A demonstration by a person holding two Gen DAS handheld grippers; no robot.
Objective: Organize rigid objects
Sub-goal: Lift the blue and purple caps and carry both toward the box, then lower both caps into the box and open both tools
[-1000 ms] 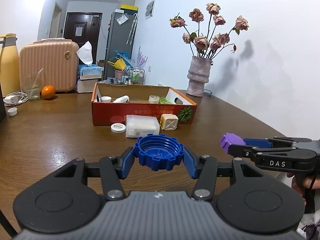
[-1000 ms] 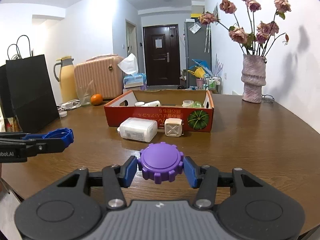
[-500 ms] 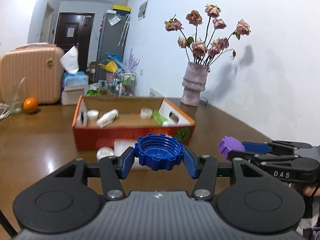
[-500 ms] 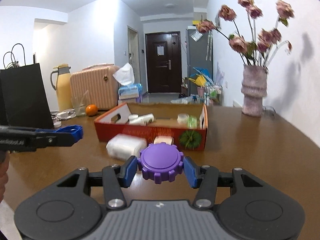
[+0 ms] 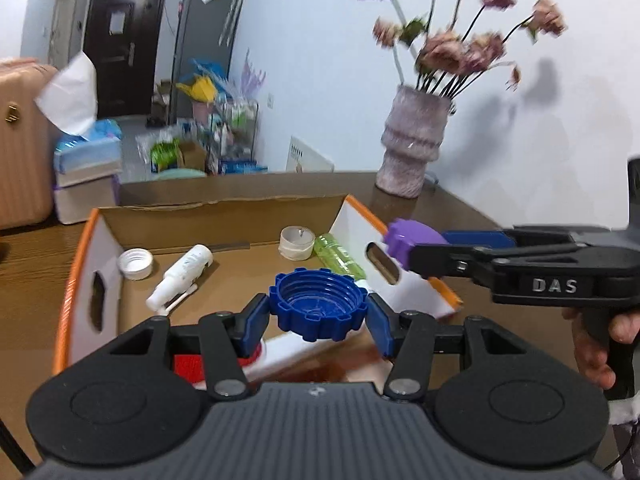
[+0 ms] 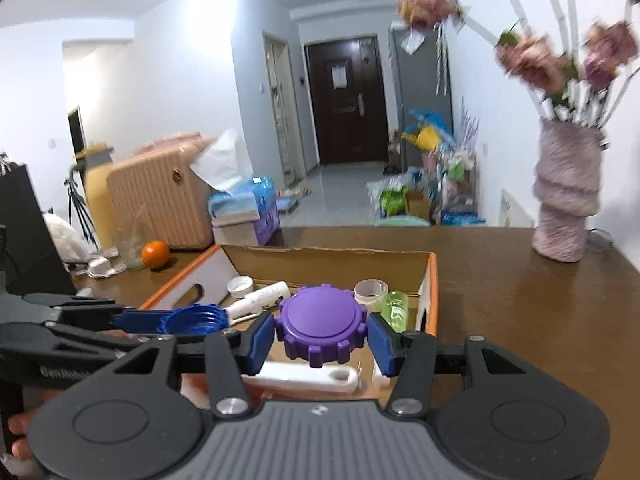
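Caps are what we carry: a blue threaded cap (image 5: 318, 309), open side up, sits clamped between the jaws of our left gripper (image 5: 318, 314), and a purple cogged cap (image 6: 321, 325), flat side up, is pinched in the jaws of our right gripper (image 6: 321, 334). Both pairs of jaws are narrow, closed tight on their loads.

A second ago we held both caps low over the bench (image 6: 520, 300), with the cardboard box (image 5: 224, 210) well ahead at 12 o'clock. Now we have come forward and up, and the box's near wall has slid beneath the grippers. The blue cap hangs over the box floor near the front. The purple cap hangs above the box's right end, at 3 o'clock from the blue one.

Inside the box we see a white spray bottle (image 5: 180, 276) at 10 o'clock of the blue cap, a white lid (image 5: 136, 263) beyond it, a roll of tape (image 5: 297, 242) at 12 o'clock and a green bottle (image 5: 338, 258) beside the tape. A vase of dried roses (image 5: 414, 148) stands on the bench behind the box at 1 o'clock.

We judge the carry nearly finished: what remains is to lower and open the jaws. Bare floor lies just ahead of the blue cap, so a release there should not strike the spray bottle.
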